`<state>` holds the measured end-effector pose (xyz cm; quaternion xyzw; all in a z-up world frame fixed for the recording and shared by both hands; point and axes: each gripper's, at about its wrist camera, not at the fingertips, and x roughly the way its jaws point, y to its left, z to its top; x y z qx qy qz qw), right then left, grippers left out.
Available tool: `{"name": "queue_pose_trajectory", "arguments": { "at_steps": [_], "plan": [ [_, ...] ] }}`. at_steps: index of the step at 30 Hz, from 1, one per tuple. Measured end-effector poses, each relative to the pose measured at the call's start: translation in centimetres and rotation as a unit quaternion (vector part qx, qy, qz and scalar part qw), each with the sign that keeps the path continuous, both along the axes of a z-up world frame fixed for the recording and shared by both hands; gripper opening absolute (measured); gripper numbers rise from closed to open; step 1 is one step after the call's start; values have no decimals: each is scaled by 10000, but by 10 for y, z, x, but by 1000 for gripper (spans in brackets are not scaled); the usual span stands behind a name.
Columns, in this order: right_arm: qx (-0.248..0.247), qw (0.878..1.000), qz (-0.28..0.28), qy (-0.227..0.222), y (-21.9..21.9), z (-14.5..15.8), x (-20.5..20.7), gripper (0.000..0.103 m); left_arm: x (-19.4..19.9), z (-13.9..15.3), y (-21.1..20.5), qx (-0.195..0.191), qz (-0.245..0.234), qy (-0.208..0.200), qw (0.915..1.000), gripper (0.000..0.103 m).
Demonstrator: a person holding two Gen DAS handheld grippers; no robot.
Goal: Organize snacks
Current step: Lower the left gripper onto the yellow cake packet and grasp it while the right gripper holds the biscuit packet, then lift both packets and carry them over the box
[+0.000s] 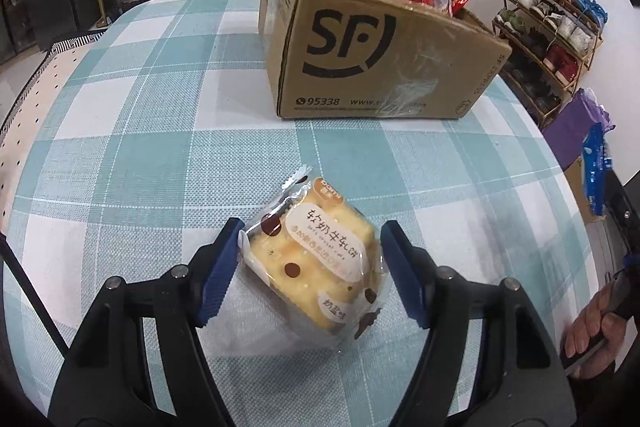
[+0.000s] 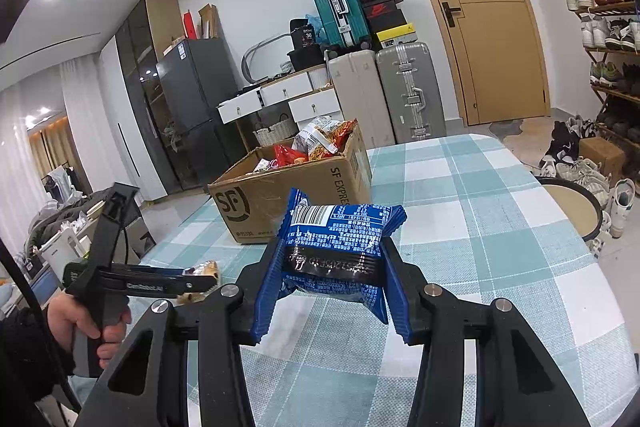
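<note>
Suitcases by the door — shoe rack alongside.

Two wrist cams, fisheye, pretty close-in

Left cam looked steeply down at tablecloth; right looked flatter across room. Both caught SF box.

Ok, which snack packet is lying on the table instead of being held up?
The clear-wrapped yellow cake packet, lying on the checked tablecloth between the left tool's fingers. The blue packet is clamped in the right tool, off the table.
</note>
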<state>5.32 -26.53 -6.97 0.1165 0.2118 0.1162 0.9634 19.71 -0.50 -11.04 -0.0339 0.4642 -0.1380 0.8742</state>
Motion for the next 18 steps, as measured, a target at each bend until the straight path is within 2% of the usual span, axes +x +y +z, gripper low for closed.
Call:
{"name": "queue_pose_trajectory", "arguments": {
  "at_steps": [9, 18],
  "plan": [
    [-21, 10000, -6, -19, 0, 0, 0, 47, -30, 33, -5, 171, -11, -466, 9988, 68],
    [37, 9997, 189, 164, -2, -1, 9, 47, -52, 75, 1, 40, 59, -762, 9971, 68]
  ]
}}
